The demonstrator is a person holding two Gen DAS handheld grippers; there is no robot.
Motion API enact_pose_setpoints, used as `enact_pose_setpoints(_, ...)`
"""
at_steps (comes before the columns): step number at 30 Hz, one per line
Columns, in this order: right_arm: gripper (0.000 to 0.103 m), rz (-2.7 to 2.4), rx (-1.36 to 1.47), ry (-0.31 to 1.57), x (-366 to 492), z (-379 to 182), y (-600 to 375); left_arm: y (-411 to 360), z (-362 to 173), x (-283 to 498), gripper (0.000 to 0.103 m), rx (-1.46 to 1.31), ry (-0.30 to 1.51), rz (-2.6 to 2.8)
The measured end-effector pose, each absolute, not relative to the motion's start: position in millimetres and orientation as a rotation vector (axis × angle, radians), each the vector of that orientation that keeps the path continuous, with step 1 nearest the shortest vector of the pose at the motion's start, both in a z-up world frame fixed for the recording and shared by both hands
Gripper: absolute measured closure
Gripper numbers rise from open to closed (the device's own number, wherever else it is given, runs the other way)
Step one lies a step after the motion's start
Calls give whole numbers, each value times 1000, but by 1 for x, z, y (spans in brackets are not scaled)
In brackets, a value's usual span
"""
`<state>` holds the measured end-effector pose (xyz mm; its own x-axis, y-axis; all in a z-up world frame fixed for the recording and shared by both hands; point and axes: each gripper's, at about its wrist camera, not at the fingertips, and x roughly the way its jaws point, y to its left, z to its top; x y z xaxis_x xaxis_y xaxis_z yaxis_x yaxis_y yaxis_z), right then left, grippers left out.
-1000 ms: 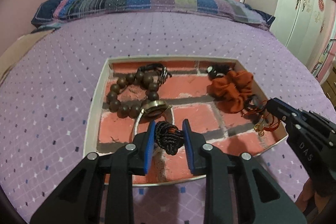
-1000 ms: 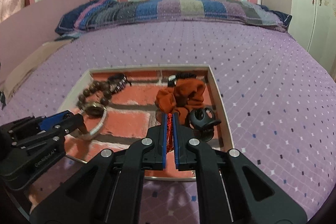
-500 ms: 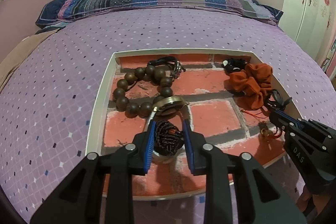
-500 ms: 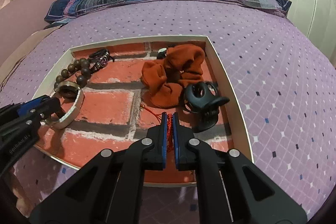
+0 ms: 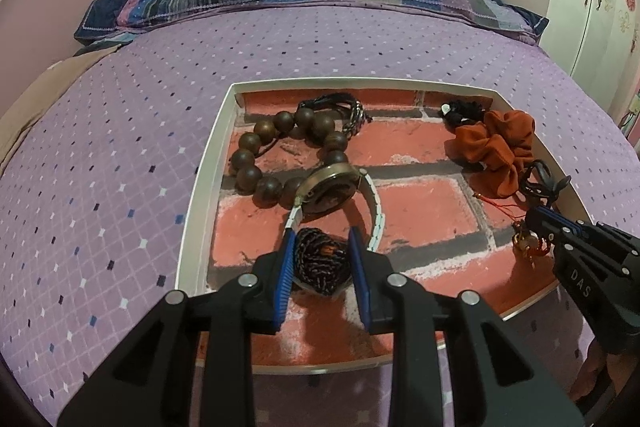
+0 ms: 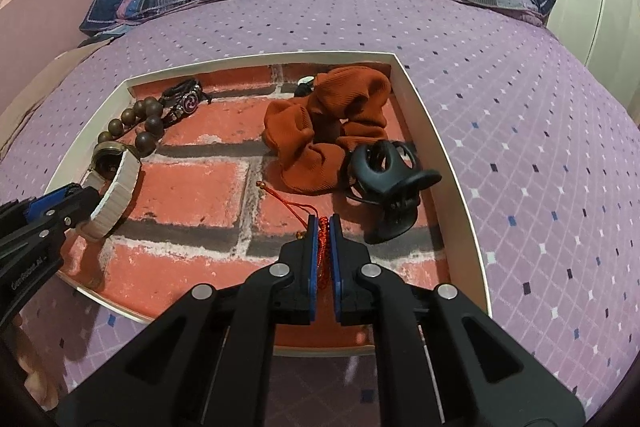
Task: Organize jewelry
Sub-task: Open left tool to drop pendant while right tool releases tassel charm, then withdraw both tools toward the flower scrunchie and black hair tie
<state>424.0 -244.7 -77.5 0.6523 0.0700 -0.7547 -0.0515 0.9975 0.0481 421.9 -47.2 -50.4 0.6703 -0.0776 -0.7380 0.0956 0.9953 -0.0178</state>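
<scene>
Right, both tools sit low over the tray (image 5: 202,183) on the bed (image 5: 120,155). Left tool (image 5: 322,259) is clamped on a dark braided bracelet (image 5: 318,261), down by the watch (image 5: 332,187) near the tray's front-left. Right tool (image 6: 324,227), nearly closed, pinches a red cord charm (image 6: 323,247) w/ its tail lying on the tray floor beside the black hair claw (image 6: 384,183). To place well: rest each piece on the brick-print base, part the pads slowly, and pull back w/o snagging the cord or nudging the watch.

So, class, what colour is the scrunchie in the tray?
Rust orange scrunchie, clearest in the right wrist view.
</scene>
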Motion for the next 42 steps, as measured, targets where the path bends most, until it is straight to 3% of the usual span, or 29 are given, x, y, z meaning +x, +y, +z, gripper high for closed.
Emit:
enact_pose_setpoints(2, 81, 66, 20, 855, 423, -75, -247, -46, -49, 422, 75, 19, 840, -101)
enact_pose_setpoints(3, 70, 67, 21, 850, 421, -72, -248, -46, -48, 421, 73, 18, 841, -103)
enact_pose_setpoints(4, 61, 73, 25, 839, 419, -68, -249, -46, -44, 419, 67, 22, 833, -102)
enact_pose_setpoints(6, 58, 73, 25, 822, 415, -60, -252, -47, -33, 412, 56, 40, 801, -87)
enact_pose_setpoints(8, 51, 82, 36, 804, 410, -47, -255, -48, -22, 407, 55, 36, 787, -98)
enact_pose_setpoints(11, 34, 78, 36, 744, 396, -22, -259, -46, 1, 397, 51, 13, 755, -114)
enact_pose_setpoints(13, 17, 66, 29, 709, 387, -5, -261, -44, 18, 388, 38, 11, 722, -111)
enact_pose_setpoints(16, 6, 45, 34, 668, 371, 17, -265, -39, 42, 372, 31, 8, 683, -115)
enact_pose_setpoints(18, 4, 34, 34, 643, 359, 29, -267, -33, 54, 361, 31, 4, 670, -117)
enact_pose_setpoints(22, 4, 6, 10, 624, 330, 42, -268, -7, 76, 330, 15, -7, 626, -93)
enact_pose_setpoints(29, 4, 20, 23, 606, 272, 38, -257, 30, 81, 270, 11, -19, 608, -69)
enact_pose_setpoints(42, 4, -7, -35, 616, 183, -29, -231, 90, 20, 187, 10, -81, 652, -24)
